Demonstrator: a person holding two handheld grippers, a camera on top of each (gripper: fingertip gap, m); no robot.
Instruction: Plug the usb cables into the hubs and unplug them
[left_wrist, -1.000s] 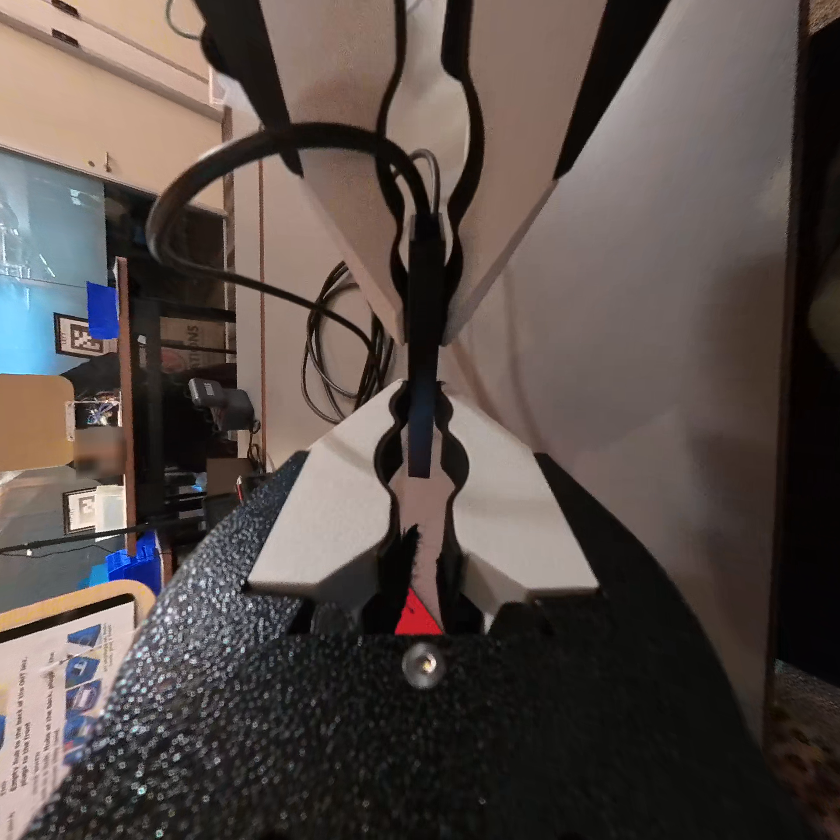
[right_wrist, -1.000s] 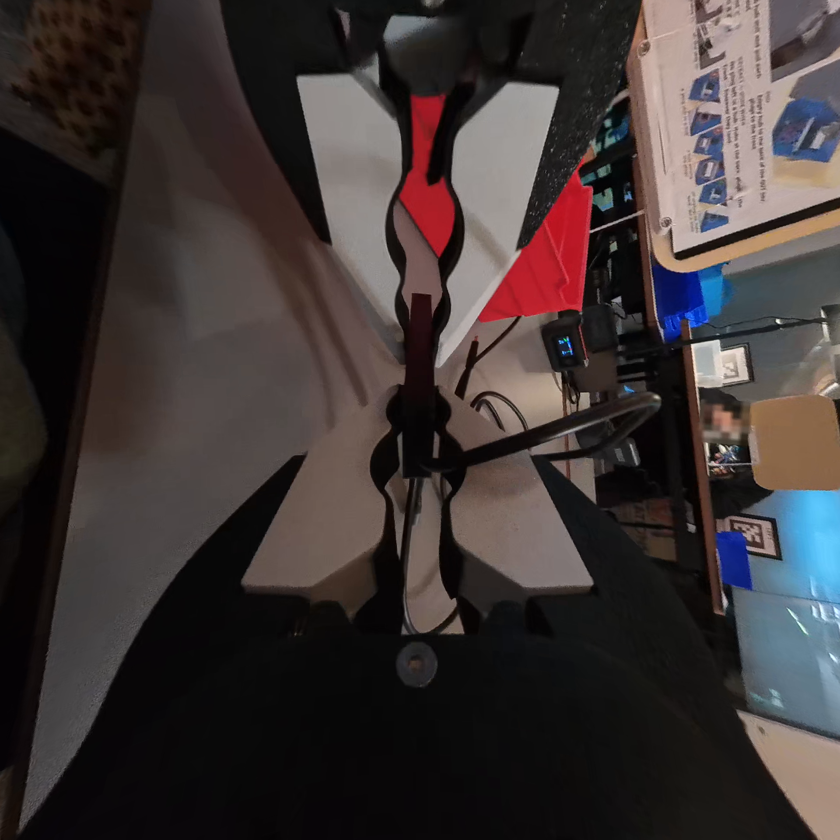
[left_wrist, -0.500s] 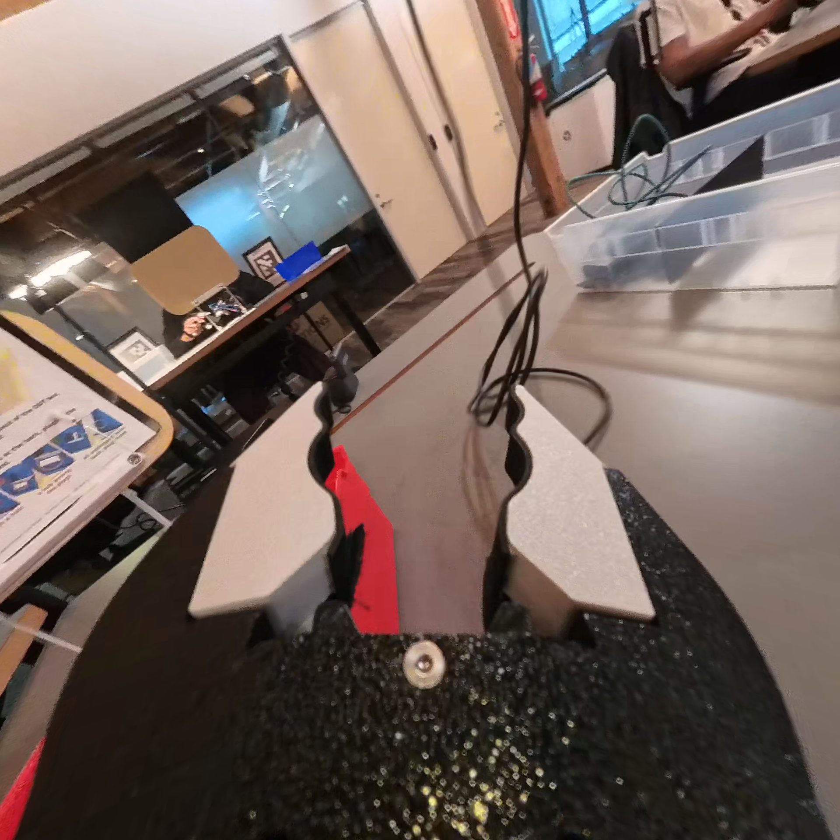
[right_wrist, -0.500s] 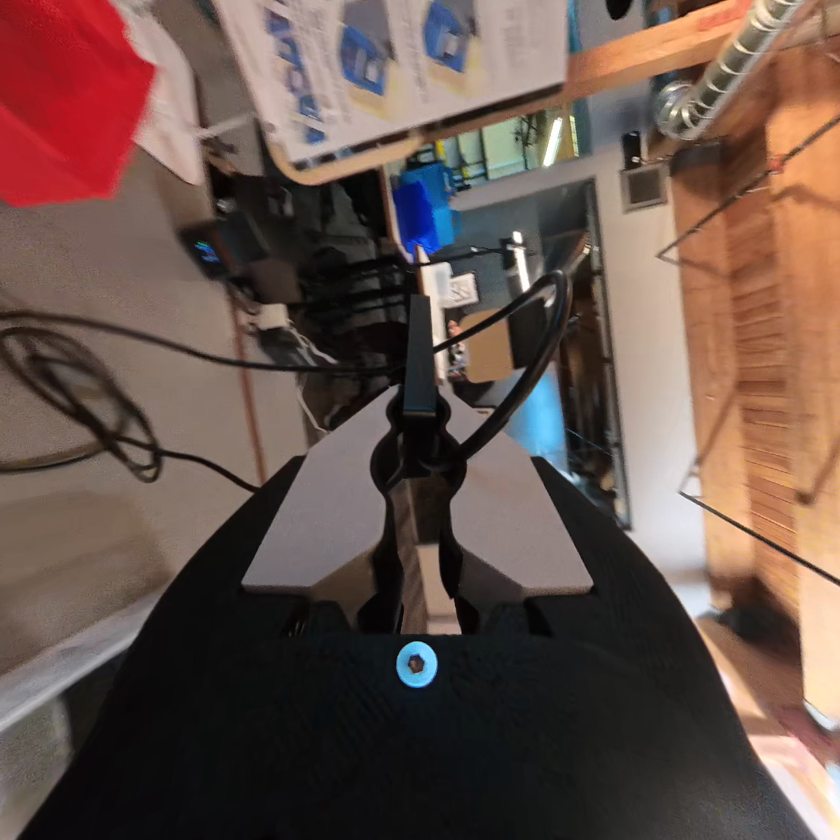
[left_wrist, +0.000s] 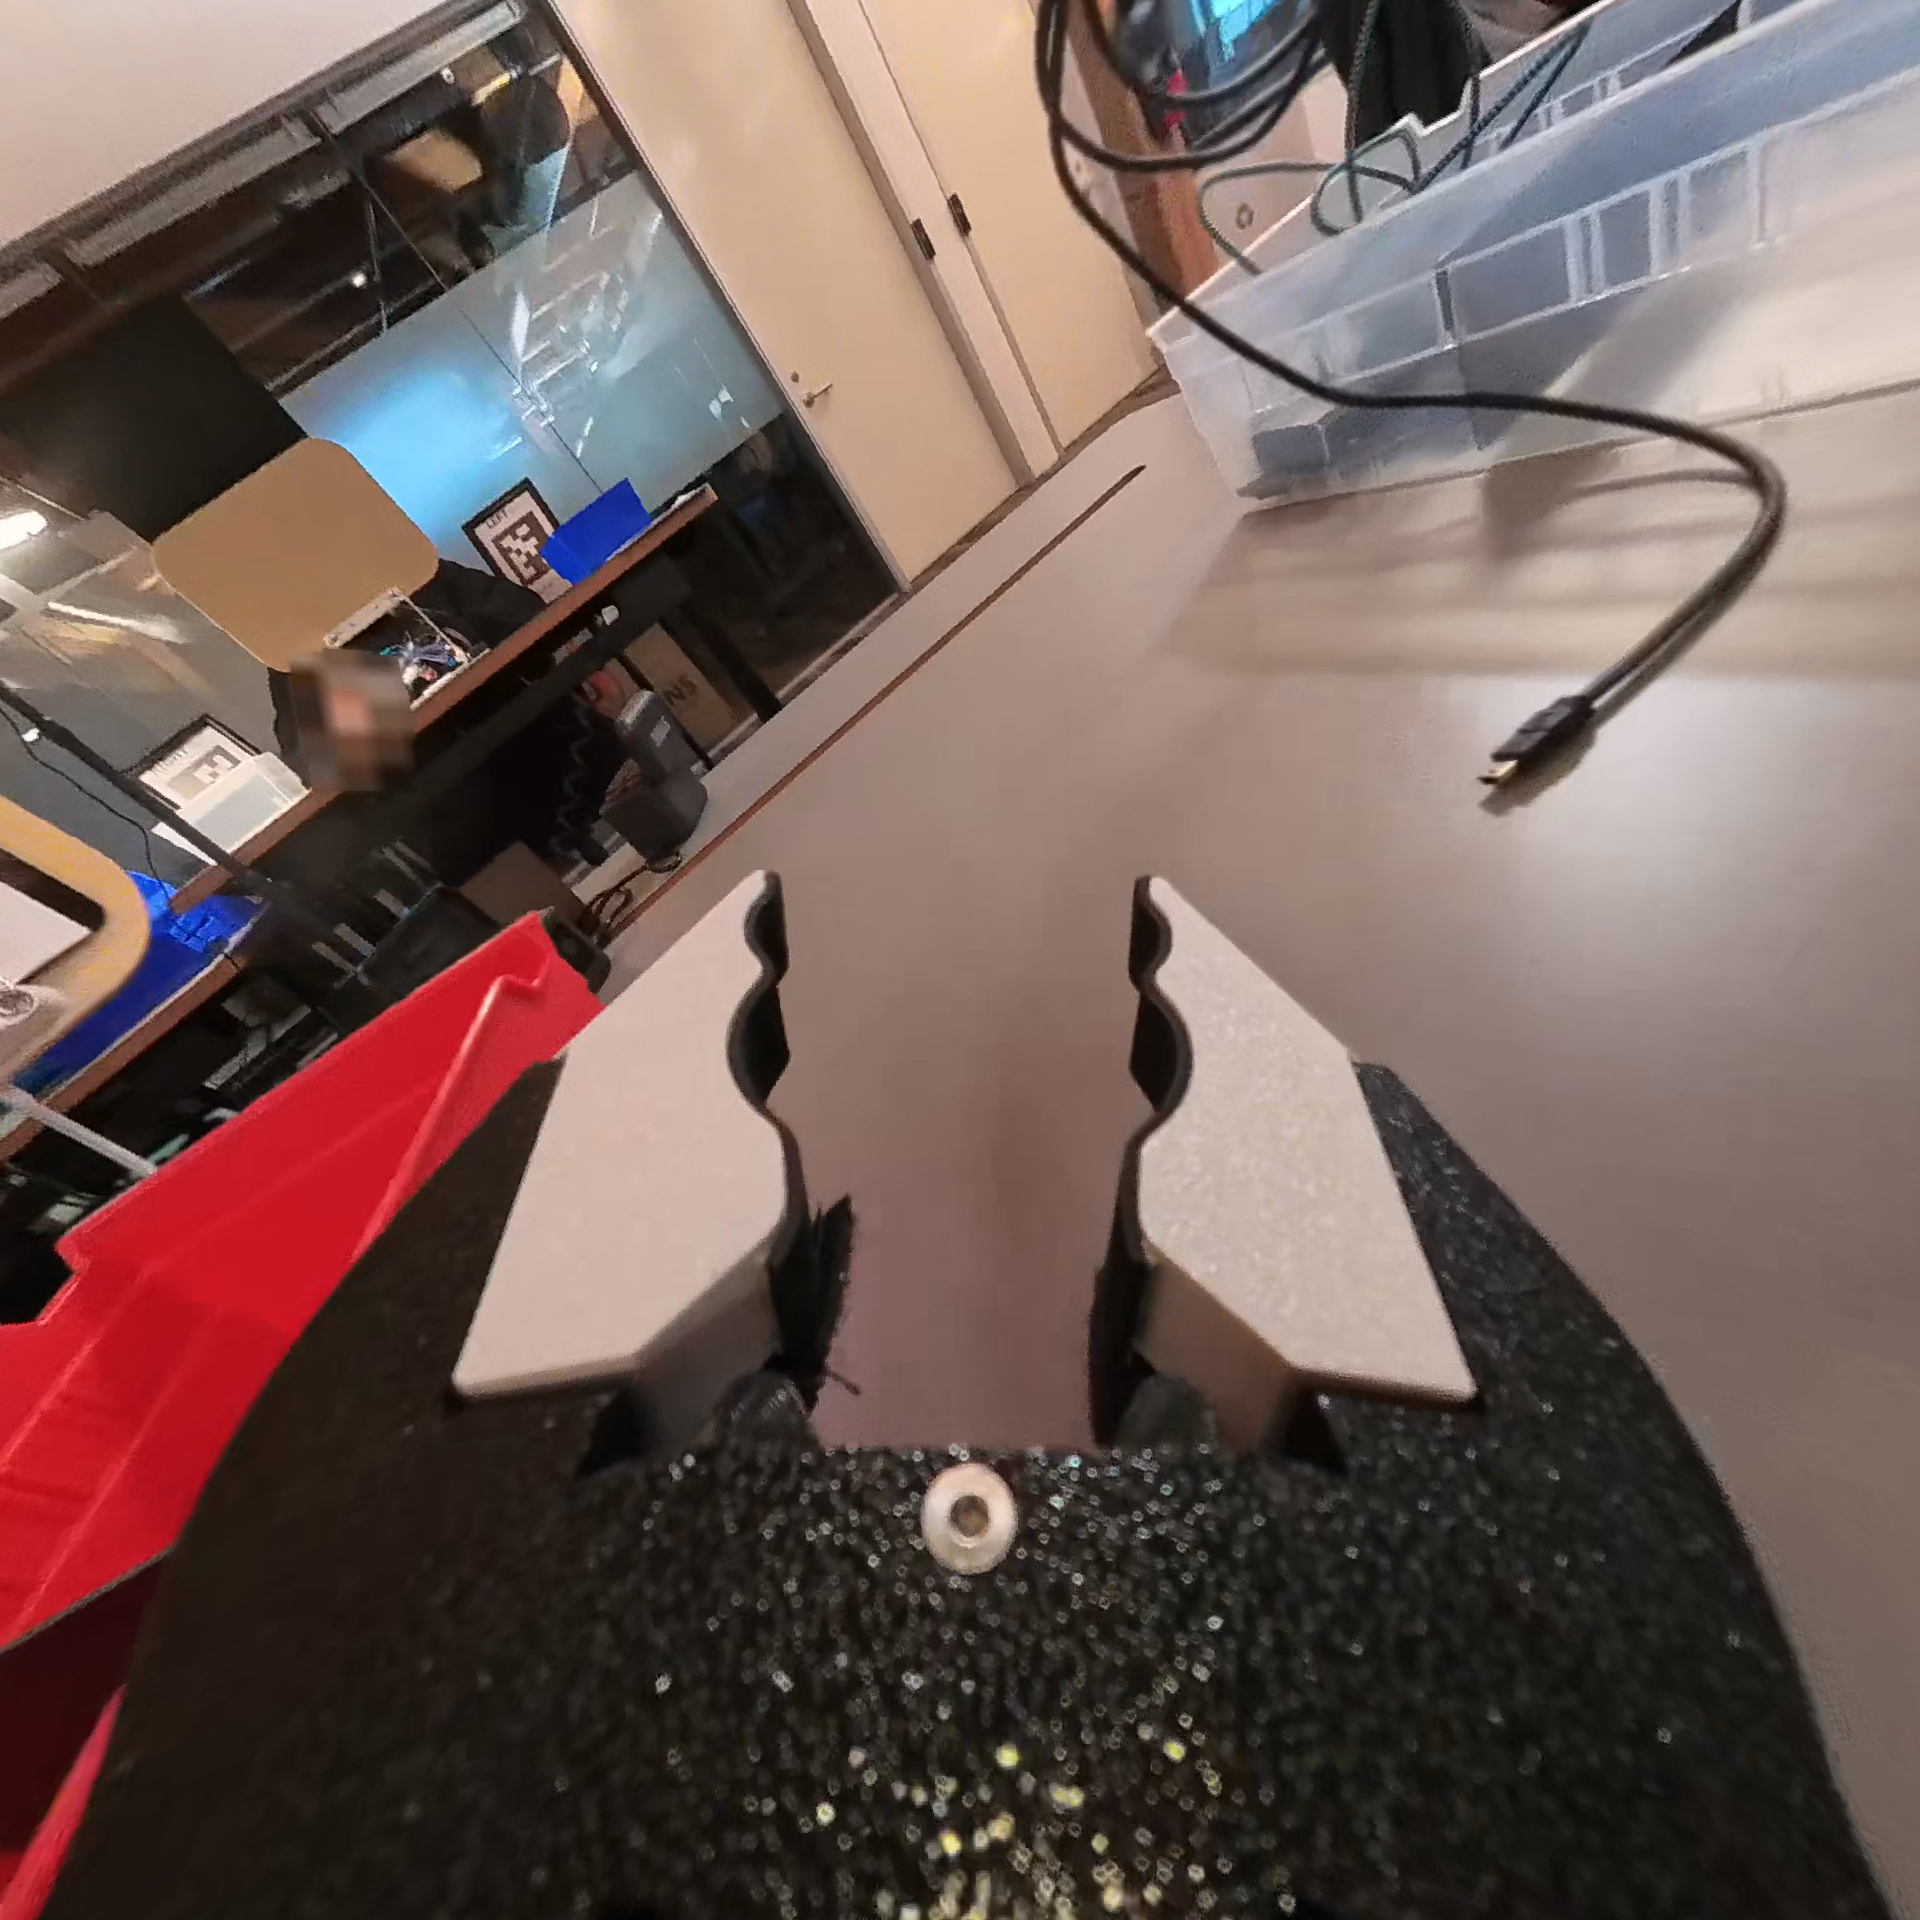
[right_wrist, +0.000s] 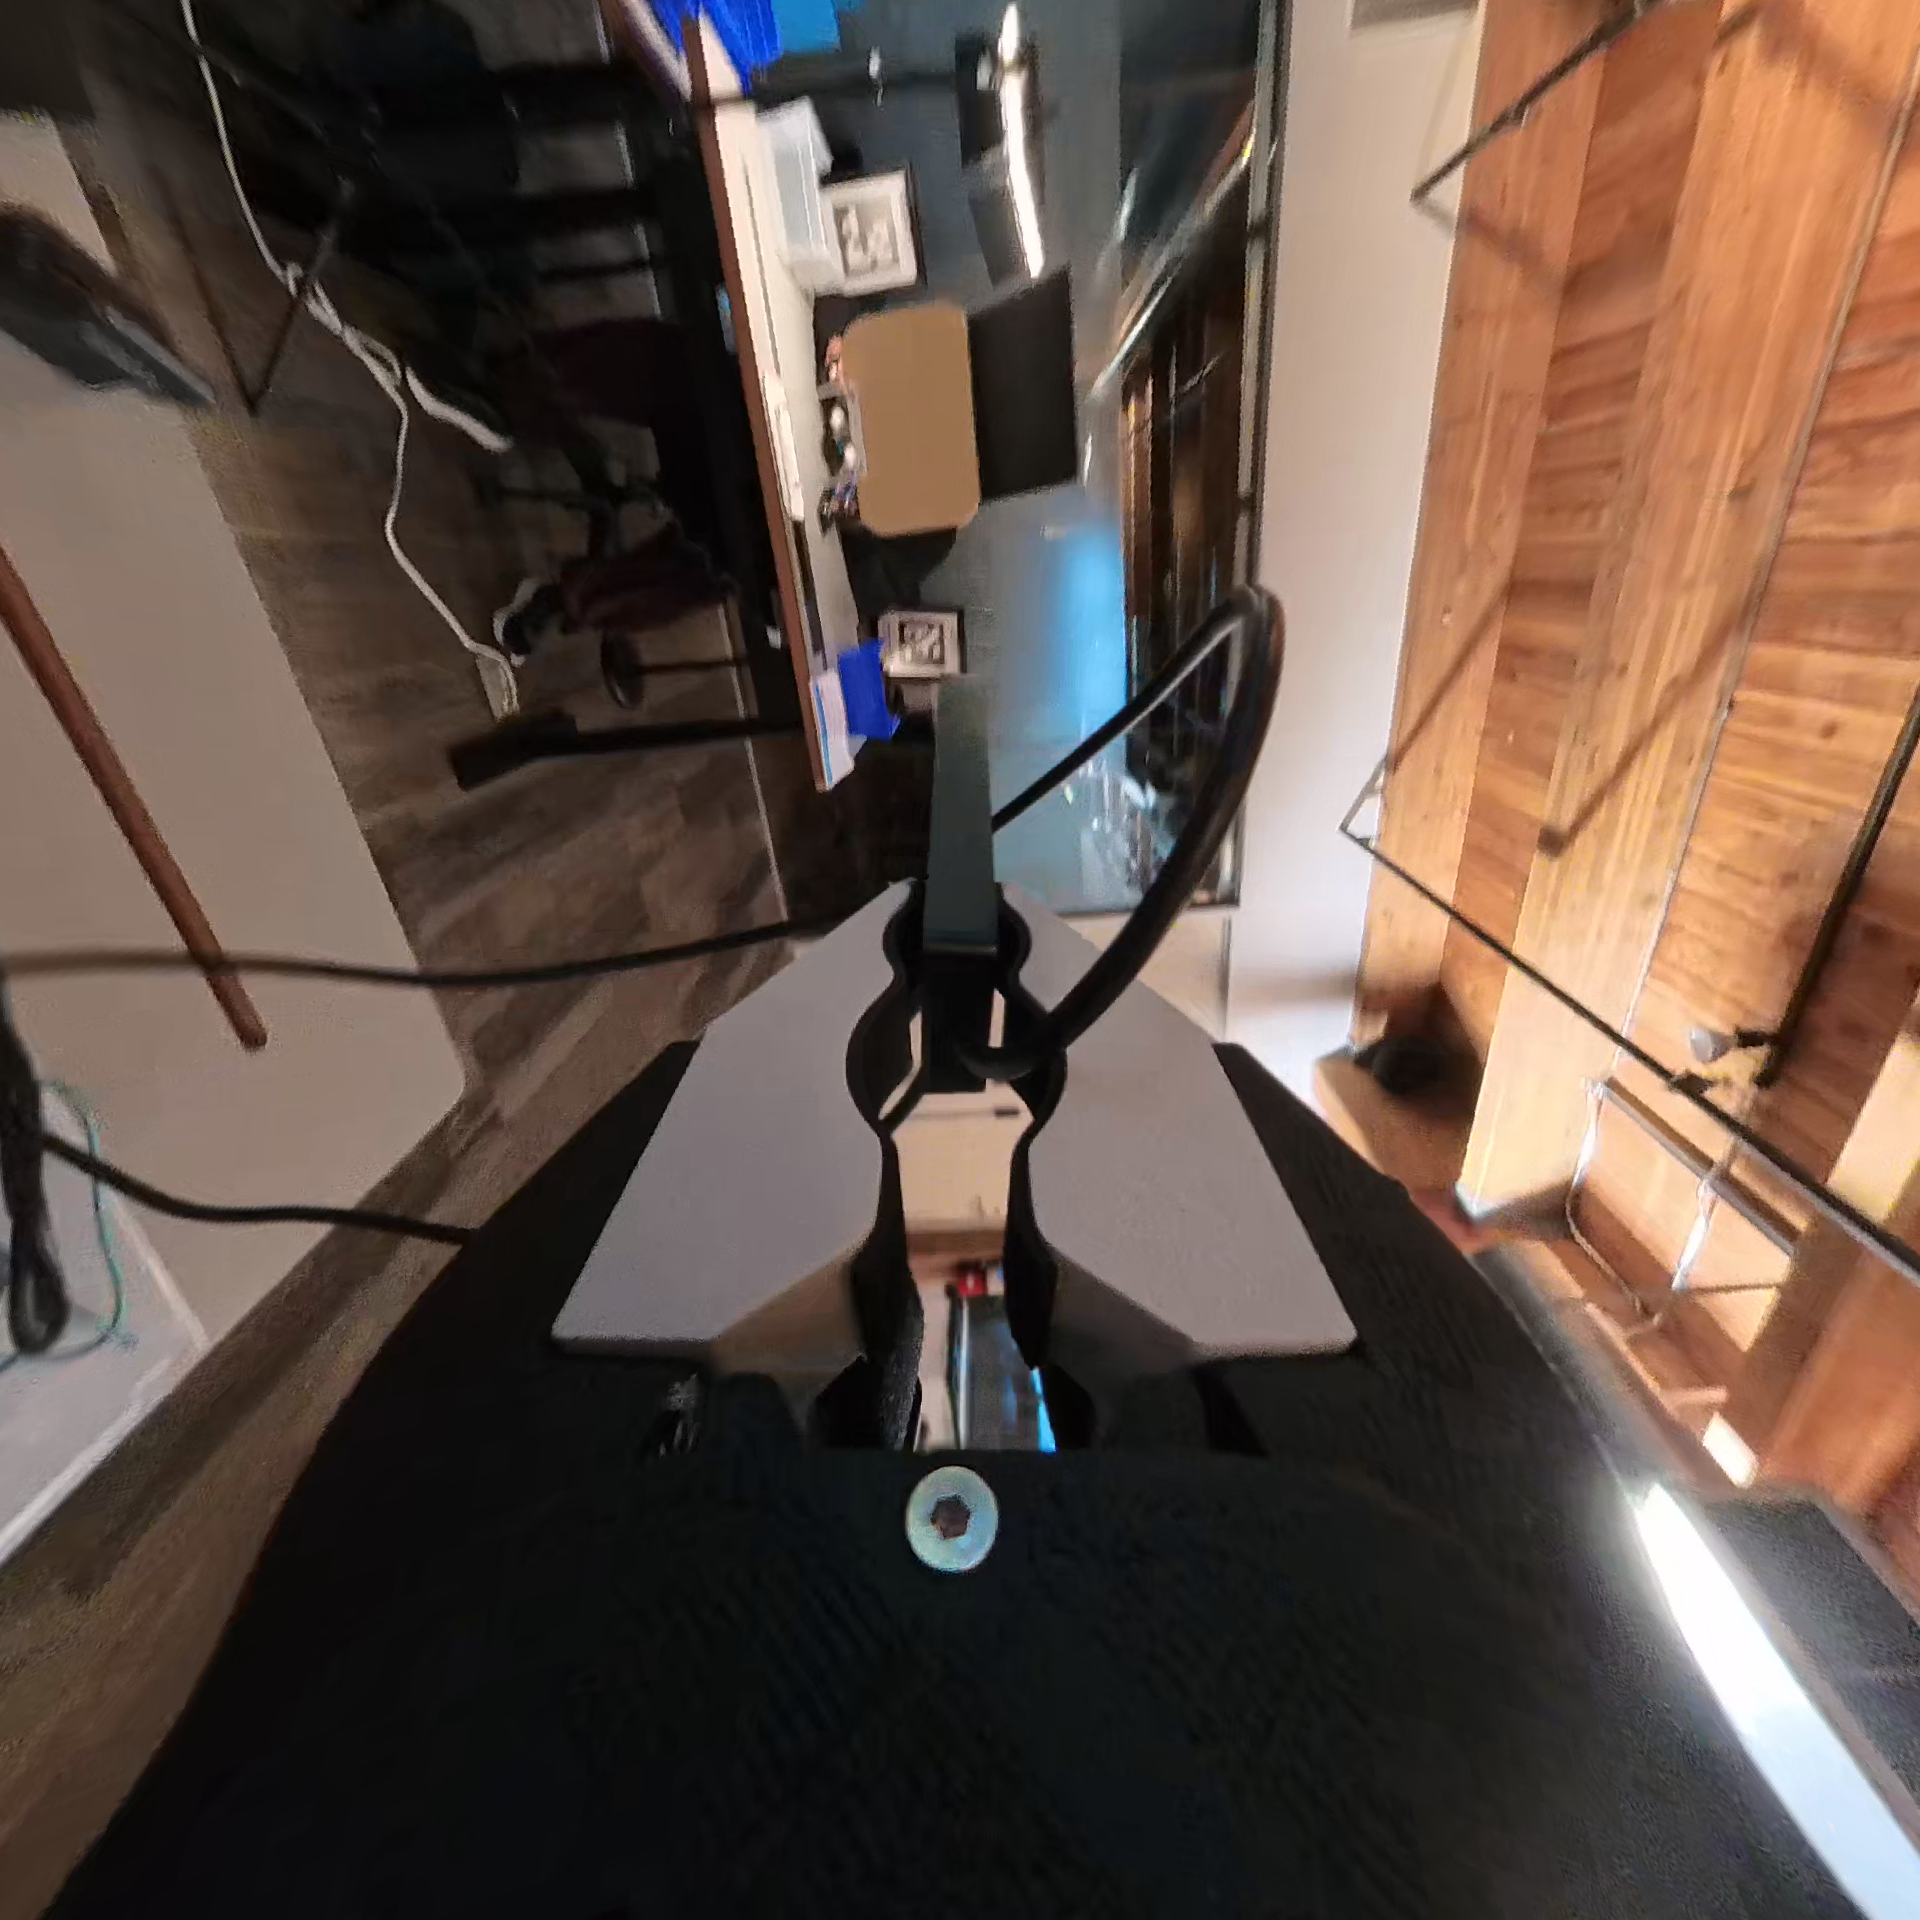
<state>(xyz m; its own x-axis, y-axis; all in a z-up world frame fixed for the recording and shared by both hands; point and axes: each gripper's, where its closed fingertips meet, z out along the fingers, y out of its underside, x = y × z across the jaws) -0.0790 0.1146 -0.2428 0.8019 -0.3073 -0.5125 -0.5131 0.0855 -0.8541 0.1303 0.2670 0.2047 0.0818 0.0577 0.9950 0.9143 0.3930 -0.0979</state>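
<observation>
My left gripper (left_wrist: 956, 904) is open and empty, low over the grey table (left_wrist: 1351, 1039). A black cable (left_wrist: 1704, 582) lies on the table ahead to the right, its plug (left_wrist: 1538, 740) pointing towards me. My right gripper (right_wrist: 961, 914) is shut on a thin black hub (right_wrist: 961, 810), held up in the air and turned on its side. The hub's black cable (right_wrist: 1205, 790) loops out to the right of the fingers and runs off to the left.
A red bin (left_wrist: 260, 1226) sits at the left of my left gripper. A clear plastic tray (left_wrist: 1558, 270) with cables stands at the far right of the table. The table's far edge (left_wrist: 883, 717) runs diagonally ahead. Wooden beams (right_wrist: 1610, 623) fill the right wrist view. One gripper's finger ends stand about 50 cm off the other's.
A second ago both grippers held the hub together. My left gripper has let go, opened and pulled away over the table. My right gripper has swung up and away with the hub.
</observation>
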